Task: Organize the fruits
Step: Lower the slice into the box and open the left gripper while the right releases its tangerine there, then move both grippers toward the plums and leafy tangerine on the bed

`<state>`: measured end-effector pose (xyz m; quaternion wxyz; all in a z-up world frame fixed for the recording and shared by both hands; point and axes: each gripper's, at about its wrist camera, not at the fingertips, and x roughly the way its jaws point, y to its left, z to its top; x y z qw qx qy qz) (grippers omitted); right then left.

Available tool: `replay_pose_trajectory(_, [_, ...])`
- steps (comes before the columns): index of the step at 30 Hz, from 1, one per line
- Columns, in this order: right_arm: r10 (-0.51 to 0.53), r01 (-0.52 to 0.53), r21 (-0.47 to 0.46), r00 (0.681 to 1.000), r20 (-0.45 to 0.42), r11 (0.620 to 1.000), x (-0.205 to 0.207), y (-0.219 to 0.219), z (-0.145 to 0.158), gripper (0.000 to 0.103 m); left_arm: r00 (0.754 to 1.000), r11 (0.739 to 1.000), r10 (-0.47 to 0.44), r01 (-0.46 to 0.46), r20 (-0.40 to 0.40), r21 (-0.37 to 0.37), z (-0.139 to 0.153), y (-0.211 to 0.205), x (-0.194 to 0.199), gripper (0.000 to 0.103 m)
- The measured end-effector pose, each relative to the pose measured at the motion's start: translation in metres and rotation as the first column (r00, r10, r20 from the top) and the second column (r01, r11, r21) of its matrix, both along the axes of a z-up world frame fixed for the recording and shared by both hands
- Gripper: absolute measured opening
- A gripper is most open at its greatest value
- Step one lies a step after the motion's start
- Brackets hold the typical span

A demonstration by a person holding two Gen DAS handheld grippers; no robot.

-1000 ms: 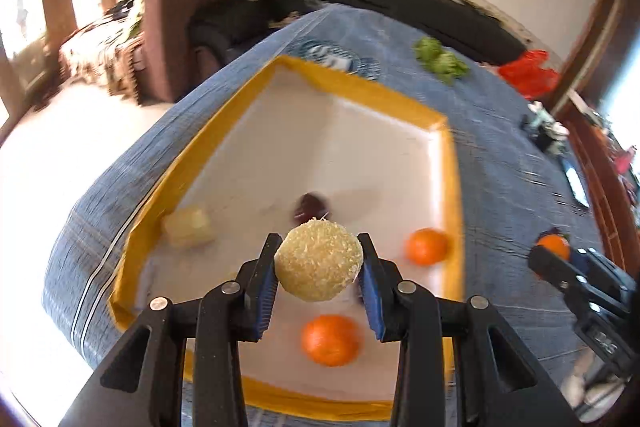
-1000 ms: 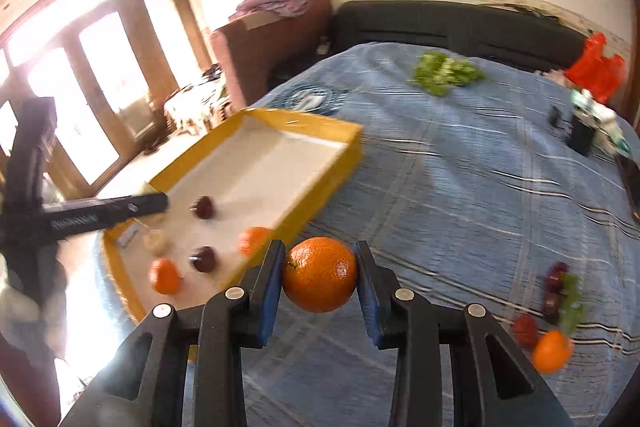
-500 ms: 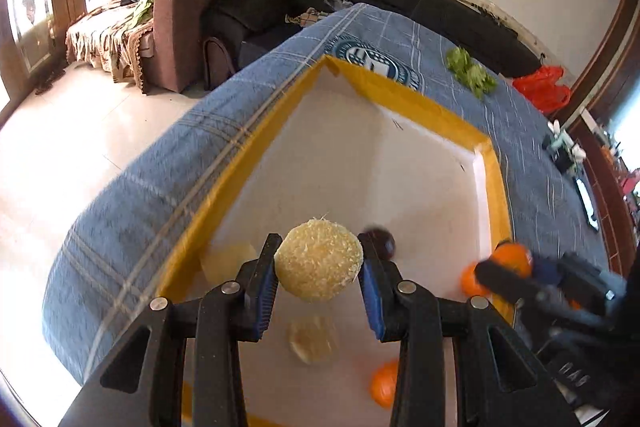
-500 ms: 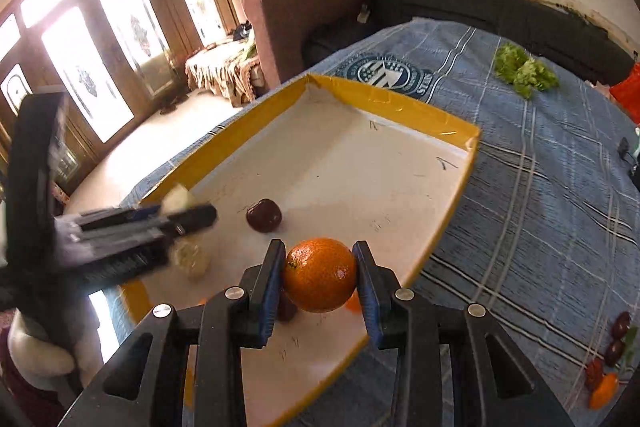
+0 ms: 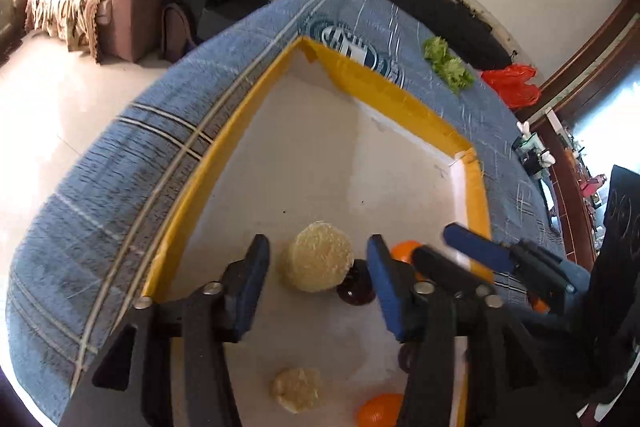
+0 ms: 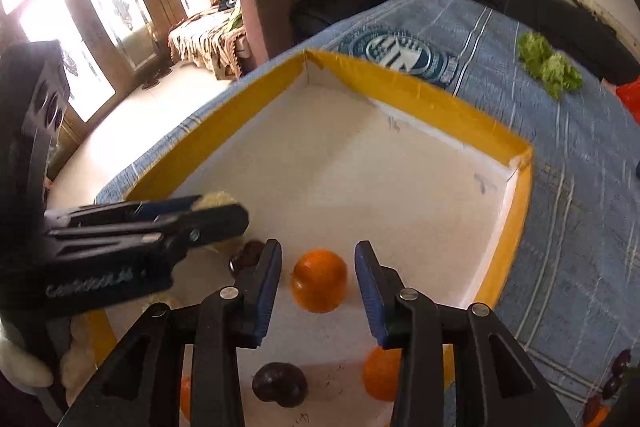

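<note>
Your left gripper (image 5: pixel 318 269) has its fingers spread — the pale, rough fruit (image 5: pixel 318 257) sits between them, untouched, on the white floor of the yellow-rimmed tray (image 5: pixel 372 83). Your right gripper (image 6: pixel 318 281) is likewise parted around an orange (image 6: pixel 319 281) in the same tray. A dark plum (image 6: pixel 279 383) and a second orange (image 6: pixel 380 373) lie nearby — the tray rests on a blue bedspread (image 6: pixel 580 187).

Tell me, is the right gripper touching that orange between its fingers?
Apart. The right wrist view shows the right gripper open, with white tray floor visible on both sides of the orange.
</note>
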<state>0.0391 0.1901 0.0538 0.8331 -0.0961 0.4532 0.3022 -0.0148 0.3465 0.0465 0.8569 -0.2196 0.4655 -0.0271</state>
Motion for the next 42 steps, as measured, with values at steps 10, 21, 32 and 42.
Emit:
replay_pose_trajectory(10, [-0.185,0.180,0.262,0.983,-0.007,0.948,-0.033,-0.119,0.042,0.065,0.983,0.998,0.046,-0.038,0.177,-0.045,0.059,-0.033,-0.064,0.078])
replay_pose_trajectory(21, [-0.460,0.379,0.359,0.871,0.174,0.853,-0.109,-0.306,0.142,0.065,0.920,0.995,-0.095,0.101,0.381,0.004,0.171,-0.122,-0.133,0.078])
replay_pose_trajectory(32, [-0.629,0.411,0.556,0.725,0.281,0.723,-0.147,-0.425,0.262,0.086,0.813,0.987,-0.074,-0.021,0.577,0.157,0.252,-0.155,-0.185,0.095])
replay_pose_trajectory(42, [-0.613,0.466,0.567,0.785,0.089,0.679,-0.096,-0.429,0.098,0.086,0.900,0.987,-0.080,0.013,0.427,0.159,0.207,-0.240,-0.132,0.095])
